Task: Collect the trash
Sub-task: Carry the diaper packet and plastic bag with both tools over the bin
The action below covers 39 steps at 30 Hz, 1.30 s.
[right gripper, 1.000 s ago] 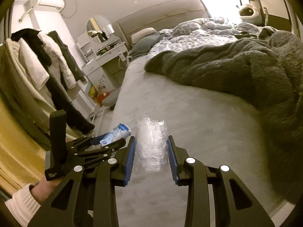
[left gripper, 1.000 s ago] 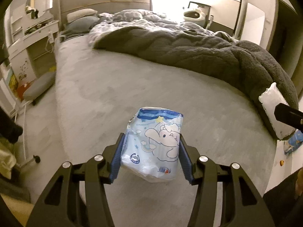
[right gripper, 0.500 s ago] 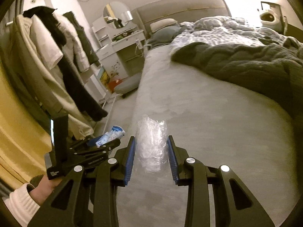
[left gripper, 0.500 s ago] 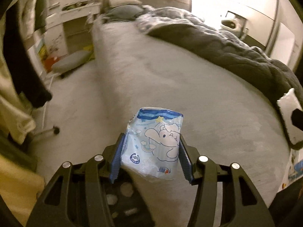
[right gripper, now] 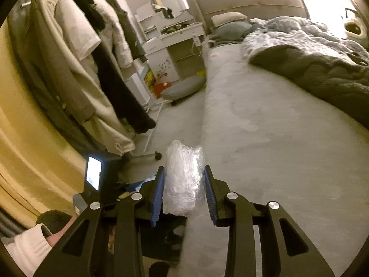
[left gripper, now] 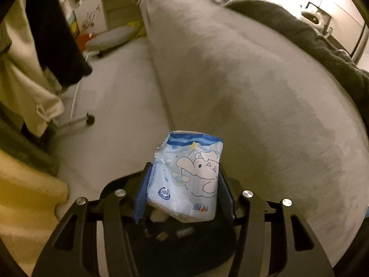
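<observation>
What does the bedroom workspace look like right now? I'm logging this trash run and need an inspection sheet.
Surface: grey bed, bare near the grippers.
Job's things: blue elephant-print wrapper; crumpled clear plastic.
Clutter: dark blanket bunched on the bed; black bin with scraps below the left gripper.
Grippers: left gripper shut on the wrapper; right gripper shut on the plastic.
Cables: cord hanging at the white desk.
Surroundings: hanging clothes, round mirror, grey stool.
</observation>
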Available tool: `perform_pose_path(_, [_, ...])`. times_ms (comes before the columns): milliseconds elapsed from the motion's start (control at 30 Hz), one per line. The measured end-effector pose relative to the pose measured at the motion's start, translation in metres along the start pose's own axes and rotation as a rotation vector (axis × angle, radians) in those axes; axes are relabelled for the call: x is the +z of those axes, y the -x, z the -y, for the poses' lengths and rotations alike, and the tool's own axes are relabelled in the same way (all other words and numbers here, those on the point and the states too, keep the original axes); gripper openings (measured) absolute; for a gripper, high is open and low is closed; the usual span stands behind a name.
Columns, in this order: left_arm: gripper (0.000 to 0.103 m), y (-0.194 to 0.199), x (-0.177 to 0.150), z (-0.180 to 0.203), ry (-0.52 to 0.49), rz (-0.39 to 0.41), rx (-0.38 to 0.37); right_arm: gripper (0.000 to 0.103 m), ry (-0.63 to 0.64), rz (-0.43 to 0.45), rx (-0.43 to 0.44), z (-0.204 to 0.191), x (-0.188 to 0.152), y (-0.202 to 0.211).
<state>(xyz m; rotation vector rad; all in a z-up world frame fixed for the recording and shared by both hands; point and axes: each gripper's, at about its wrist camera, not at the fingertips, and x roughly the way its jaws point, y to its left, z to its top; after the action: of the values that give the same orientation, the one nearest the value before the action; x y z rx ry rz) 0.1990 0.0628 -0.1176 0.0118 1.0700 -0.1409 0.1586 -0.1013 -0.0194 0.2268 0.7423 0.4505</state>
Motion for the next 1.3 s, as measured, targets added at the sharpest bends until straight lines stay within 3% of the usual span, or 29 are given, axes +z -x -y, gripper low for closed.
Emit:
perform_pose_path(667, [0.057,-0.07,-0.072,-0.061,0.089,-0.34,-0.029,0.034,0.09,-0.167,0.053,-0.073,-0.013,-0.088])
perform_pose_path(767, [0.069,-0.074,-0.079,-0.071,0.115,-0.38,-0.061,0.034,0.092,-0.187,0.05,-0.075,-0.016,-0.099])
perform_pose_path(967, [0.081,-0.065,-0.088,-0.08,0.103,-0.387,-0.057,0.034,0.08,-0.238,0.039,-0.072,-0.026,-0.12])
perform_pose_path(1300, [0.08,-0.036,-0.083,-0.109,0.14,-0.298,-0.053,0.034,0.1,-0.322,0.017,-0.081,-0.044,-0.148])
